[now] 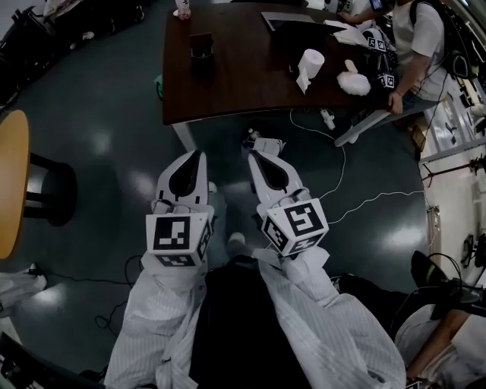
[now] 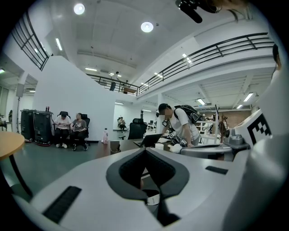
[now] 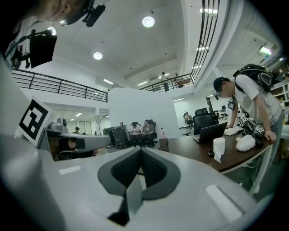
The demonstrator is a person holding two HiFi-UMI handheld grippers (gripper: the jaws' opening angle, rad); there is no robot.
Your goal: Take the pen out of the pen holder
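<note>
The pen holder point(image 1: 201, 45) is a dark cup near the left end of the dark brown table point(image 1: 228, 83); I cannot make out a pen in it. Both grippers hang side by side over the floor, short of the table's near edge and pointing toward it. My left gripper point(image 1: 200, 155) is shut with nothing in it, and so is my right gripper point(image 1: 252, 155). In the left gripper view the closed jaws point(image 2: 145, 151) point at the table, the pen holder point(image 2: 115, 146) small and far off. The right gripper view shows the pen holder point(image 3: 163, 144) beyond the shut tips point(image 3: 140, 150).
On the table are a laptop point(image 1: 292, 23), a tissue roll point(image 1: 310, 64) and a white soft thing point(image 1: 353, 82). A person point(image 1: 414, 45) leans at its right end. White cables point(image 1: 342, 182) run over the floor. A round wooden table point(image 1: 11, 182) stands at the left.
</note>
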